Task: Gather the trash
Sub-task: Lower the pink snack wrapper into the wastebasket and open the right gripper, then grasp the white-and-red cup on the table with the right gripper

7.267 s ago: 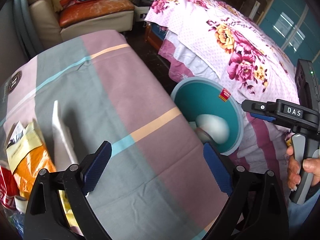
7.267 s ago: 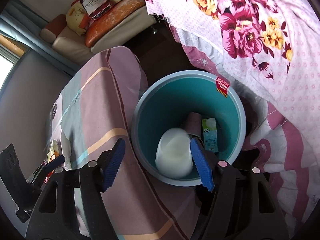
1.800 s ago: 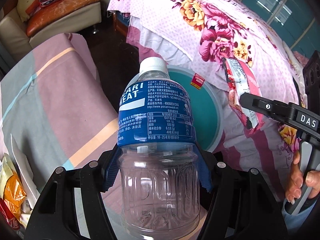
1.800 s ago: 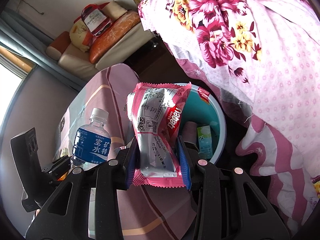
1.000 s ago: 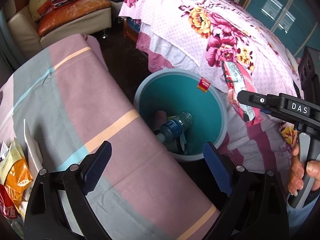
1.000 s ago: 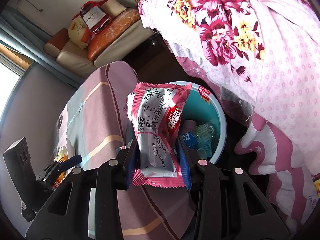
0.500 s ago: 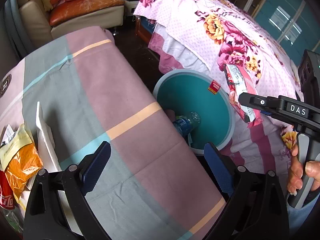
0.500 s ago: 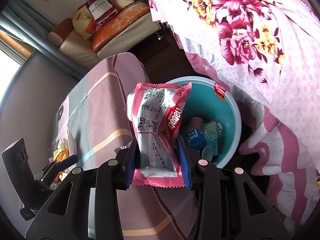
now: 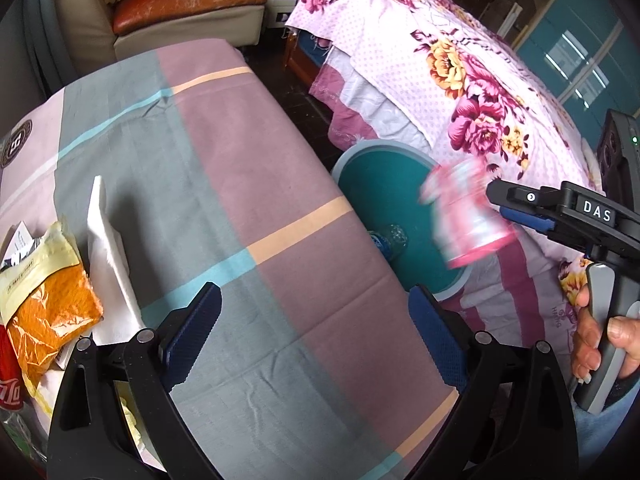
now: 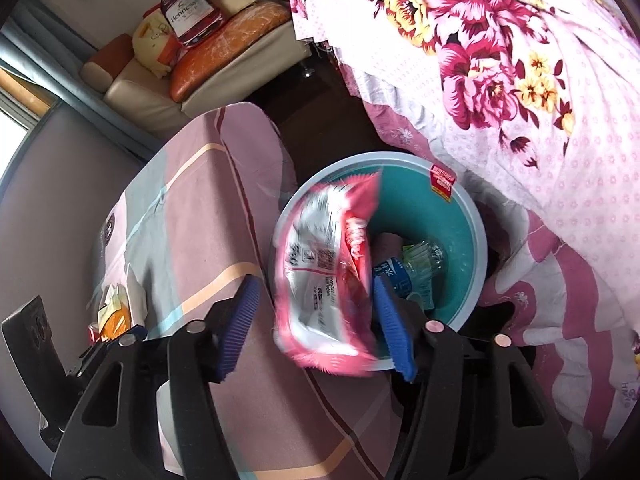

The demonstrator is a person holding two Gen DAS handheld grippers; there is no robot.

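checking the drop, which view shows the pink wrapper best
The right wrist view: the pink wrapper fills the centre, blurred, loose between the opening jaws of the right gripper, over the teal bin. The left wrist view shows it smaller and more smeared, beside the right gripper's fingers, above the bin rim.

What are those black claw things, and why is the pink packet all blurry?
A person holds a grabbing tool in each hand, with a camera on each. One picture looks past the left claw, which is open and empty above a striped cloth. Leftover trash, like an orange bag, lies there. The other looks past the right claw. Its jaws are opening, letting go of the pink packet. It looks blurry because it is dropping toward the bin, where a bottle already lies. The left picture also shows a hand holding the right tool.
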